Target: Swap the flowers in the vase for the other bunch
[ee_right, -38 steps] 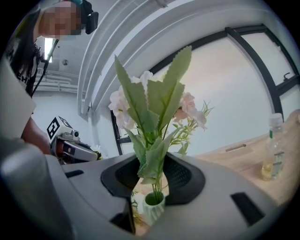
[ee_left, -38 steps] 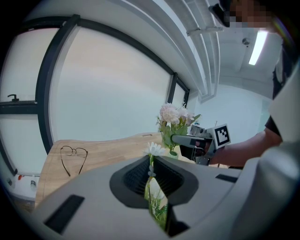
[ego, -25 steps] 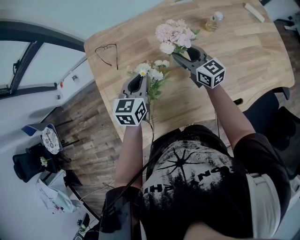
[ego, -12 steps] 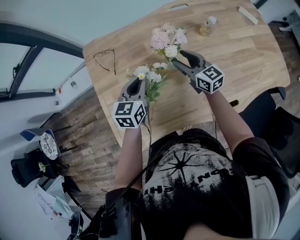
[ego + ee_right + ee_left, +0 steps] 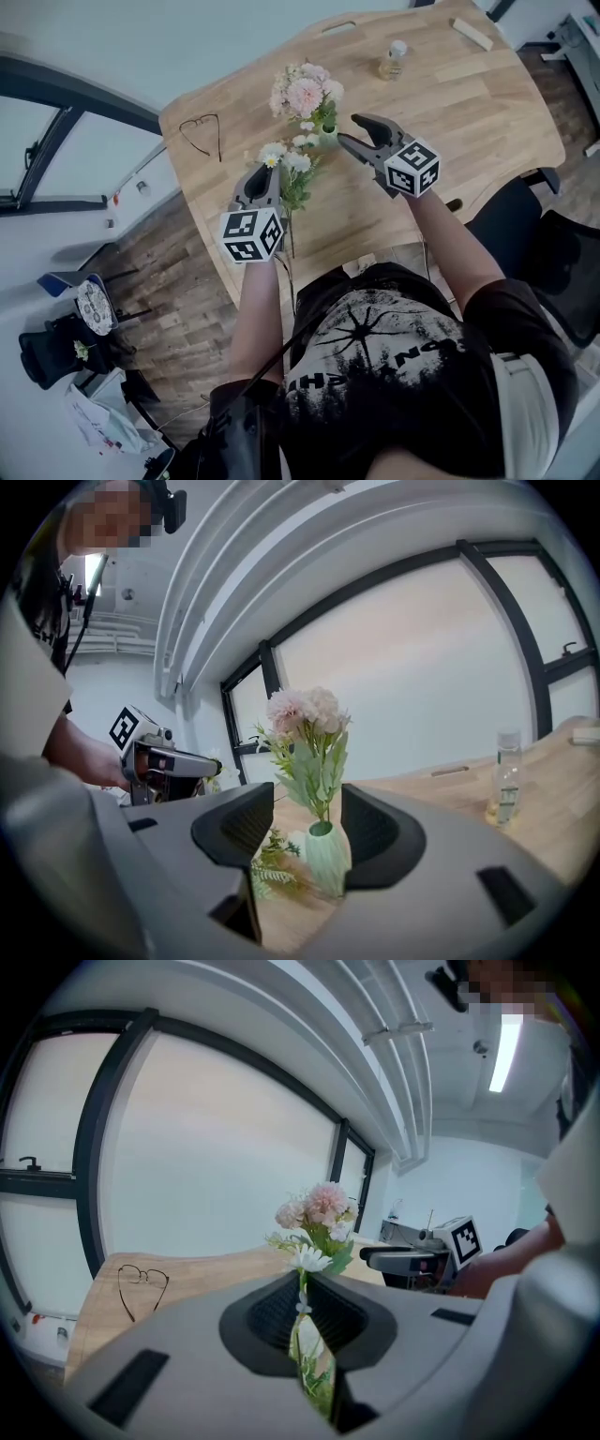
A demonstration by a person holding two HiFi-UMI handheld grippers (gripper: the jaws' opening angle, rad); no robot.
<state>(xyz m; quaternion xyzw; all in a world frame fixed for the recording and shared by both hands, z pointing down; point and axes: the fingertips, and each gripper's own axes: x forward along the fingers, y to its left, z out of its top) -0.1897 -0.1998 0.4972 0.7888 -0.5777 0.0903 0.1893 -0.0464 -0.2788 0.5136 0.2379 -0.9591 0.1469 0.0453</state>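
On the table, pink flowers now sat in the vase, swap nearly done. Freed right gripper gaped empty; left gripper clamped the white bunch.

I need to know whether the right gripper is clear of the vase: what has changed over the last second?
The right gripper has pulled back from the pink flower bunch, jaws open and empty; the bunch stands on its own in the green vase. Unchanged: the left gripper stays shut on the white daisy bunch; the eyeglasses and small bottle sit where they were.
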